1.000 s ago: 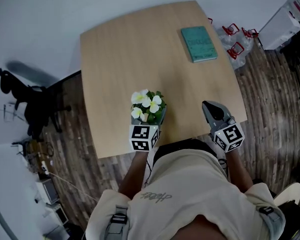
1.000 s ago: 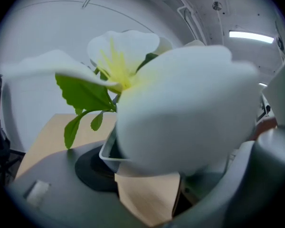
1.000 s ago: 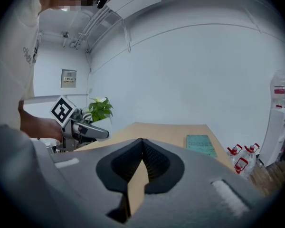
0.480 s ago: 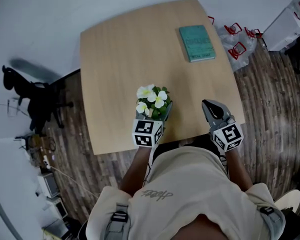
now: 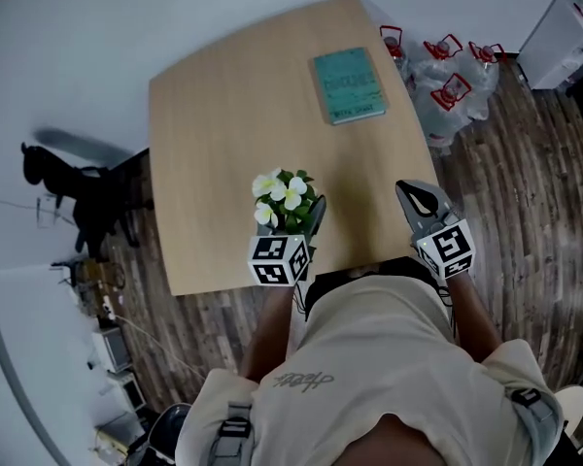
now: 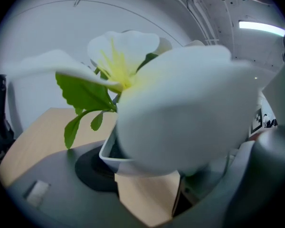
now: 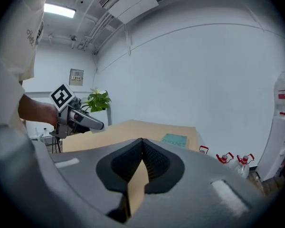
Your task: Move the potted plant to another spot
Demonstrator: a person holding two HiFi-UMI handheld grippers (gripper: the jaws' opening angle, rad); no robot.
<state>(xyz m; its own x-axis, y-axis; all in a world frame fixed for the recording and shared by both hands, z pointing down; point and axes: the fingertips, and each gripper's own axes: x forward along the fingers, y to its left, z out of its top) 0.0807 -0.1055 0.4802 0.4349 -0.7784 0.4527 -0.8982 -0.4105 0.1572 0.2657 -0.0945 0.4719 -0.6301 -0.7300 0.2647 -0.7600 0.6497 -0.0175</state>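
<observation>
potted plant (image 5: pixel 287 194) sits inside the left claw (image 5: pixel 296 223), over the near edge of the worktop (image 5: pixel 223 95) and a little left of its middle as the head view has it. in the left gripper view the white pot (image 6: pixel 109 156) fills the gap between the two jaws. they stand wide and pinch it by its sides, and the dark round pad of the left jaw lies right against the pot's wall. white flowers (image 6: pixel 180 122) block most of that view, blurred by closeness, with green leaves (image 6: pixel 83 94) to their left. whether the pot's base touches the worktop cannot be told.

right claw (image 5: pixel 410 192) is well apart from the plant, at the near right corner of the worktop, pointing away from the person. its jaws are pressed together at the tips, with nothing between them.

teal book (image 5: pixel 348 85) lies flat near the far right corner, far from both claws. on the wooden floor (image 5: pixel 525 183) beyond that corner stand clear bottles (image 5: pixel 447 81) with red handles.
</observation>
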